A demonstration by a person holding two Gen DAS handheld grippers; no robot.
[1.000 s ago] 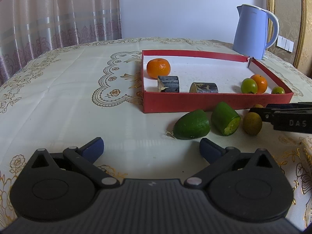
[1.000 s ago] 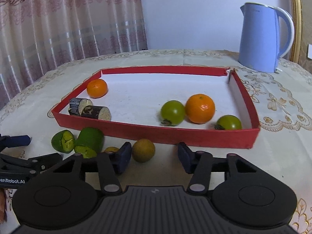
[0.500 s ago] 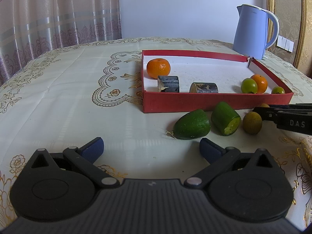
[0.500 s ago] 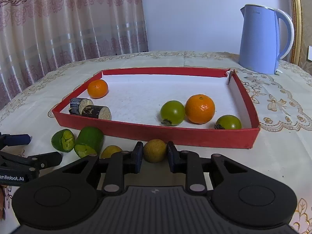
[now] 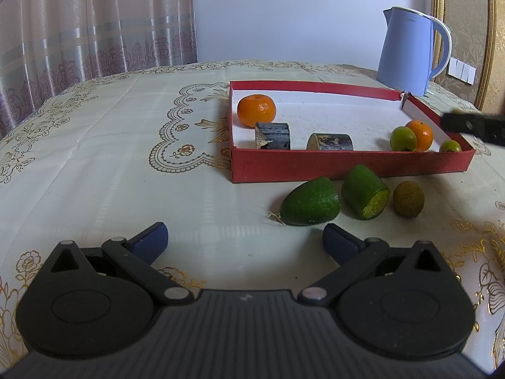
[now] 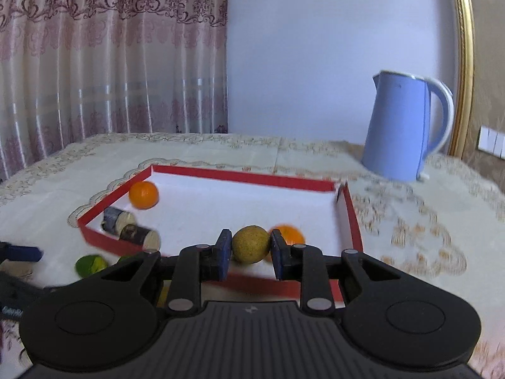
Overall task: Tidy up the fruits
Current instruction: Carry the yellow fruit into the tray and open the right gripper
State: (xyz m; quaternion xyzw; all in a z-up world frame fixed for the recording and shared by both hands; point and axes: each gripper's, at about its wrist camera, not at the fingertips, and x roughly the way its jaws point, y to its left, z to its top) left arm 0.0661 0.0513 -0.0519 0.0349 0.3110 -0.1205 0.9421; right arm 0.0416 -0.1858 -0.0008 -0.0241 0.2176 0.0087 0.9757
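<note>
The right tongs [image 6: 250, 250] pinch a yellow-brown fruit [image 6: 251, 244] between blue pads, raised over the red tray's [image 6: 353, 221] near wall. The left tongs [image 5: 244, 238] gape wide, with two green pieces [image 5: 311, 202] just ahead.

There are two round orange mandarins [image 5: 256, 114] [image 5: 419, 135], two small round green fruits [image 5: 403, 138] [image 5: 449, 146], two dark bark-covered cylindrical stem pieces [image 5: 273, 135] [image 5: 331, 142], two cut green gourd chunks [image 5: 311, 202] [image 5: 364, 195], two yellow-brown round fruits [image 5: 408, 199] [image 6: 251, 244], one shallow red cardboard tray [image 5: 347, 165] and one pale blue plastic kettle [image 5: 407, 50].
</note>
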